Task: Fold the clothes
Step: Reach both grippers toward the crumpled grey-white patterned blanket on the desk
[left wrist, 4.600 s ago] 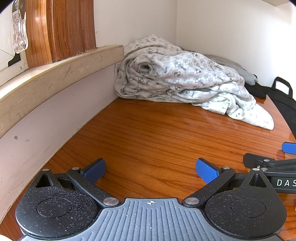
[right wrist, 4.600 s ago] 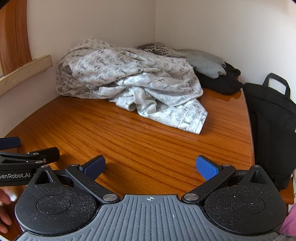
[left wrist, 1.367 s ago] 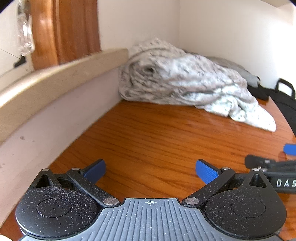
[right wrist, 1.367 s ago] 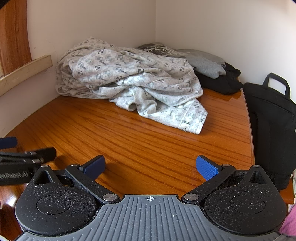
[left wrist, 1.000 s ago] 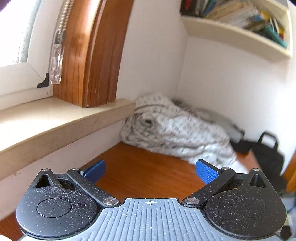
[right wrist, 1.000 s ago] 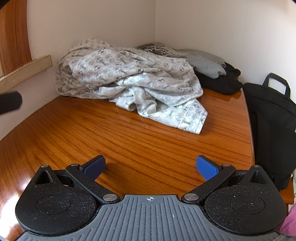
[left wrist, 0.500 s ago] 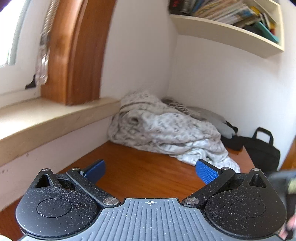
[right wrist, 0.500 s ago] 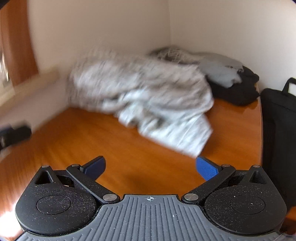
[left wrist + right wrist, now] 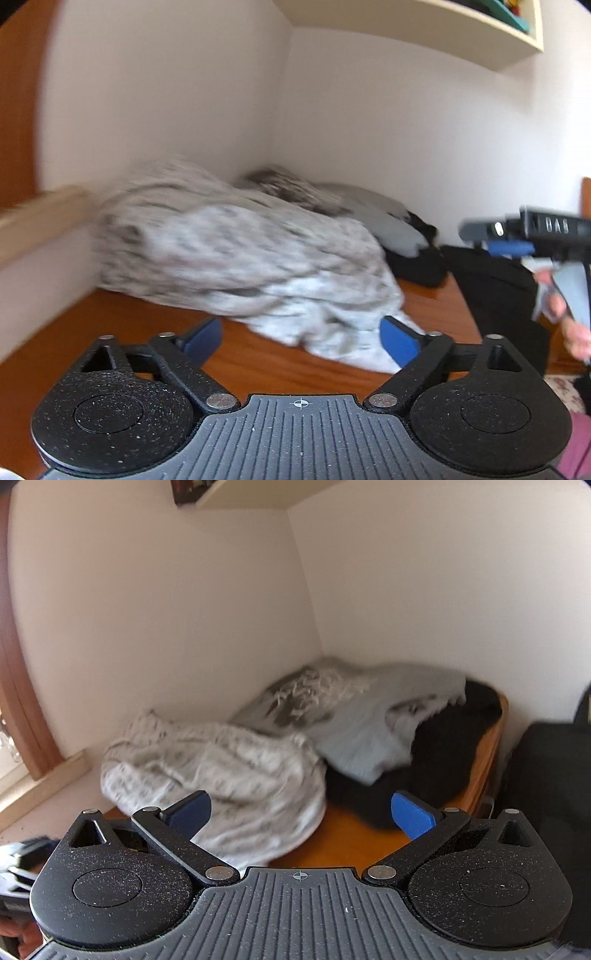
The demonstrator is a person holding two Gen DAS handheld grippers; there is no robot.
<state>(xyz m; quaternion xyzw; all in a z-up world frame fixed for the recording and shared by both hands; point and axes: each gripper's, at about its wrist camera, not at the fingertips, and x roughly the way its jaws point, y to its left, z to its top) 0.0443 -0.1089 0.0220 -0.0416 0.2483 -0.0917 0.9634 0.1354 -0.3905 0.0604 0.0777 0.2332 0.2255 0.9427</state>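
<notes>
Both grippers have been lifted toward the clothes [image 9: 221, 771]. The left gripper [image 9: 301, 338] is closing, empty; the right gripper [image 9: 301, 812] is open. Nothing is folded yet.

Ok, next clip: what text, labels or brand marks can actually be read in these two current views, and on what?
"DAS": white letters, blurred, on the black side of the right hand-held gripper, seen in the left wrist view.
Books on the shelf: only coloured edges show, no title readable.
Light patterned garment: the small print is smeared by motion, unreadable.
Grey garment: a dark and white graphic, too blurred to read.
</notes>
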